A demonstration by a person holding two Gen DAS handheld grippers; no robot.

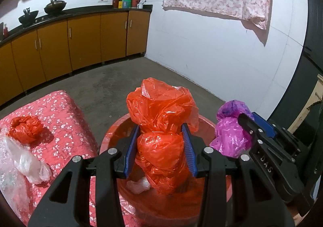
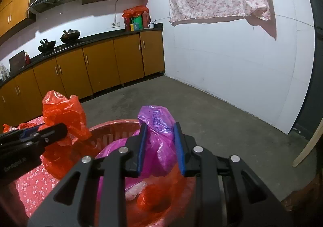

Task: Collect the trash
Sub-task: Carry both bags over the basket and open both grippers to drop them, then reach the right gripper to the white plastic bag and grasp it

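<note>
- Two grippers hang over the red basket (image 1: 203,126), each clamped on a wad of plastic.
- Left gripper (image 1: 161,150): blue pads pinch the waist of a crumpled red bag (image 1: 161,117), which bulges upward toward twelve o'clock.
- Right gripper (image 2: 159,144): narrow jaws hold a purple bag (image 2: 157,126), at three o'clock of the red one.
- At nine o'clock, another red wad (image 1: 25,129) lies on the floral cloth (image 1: 66,121).
</note>
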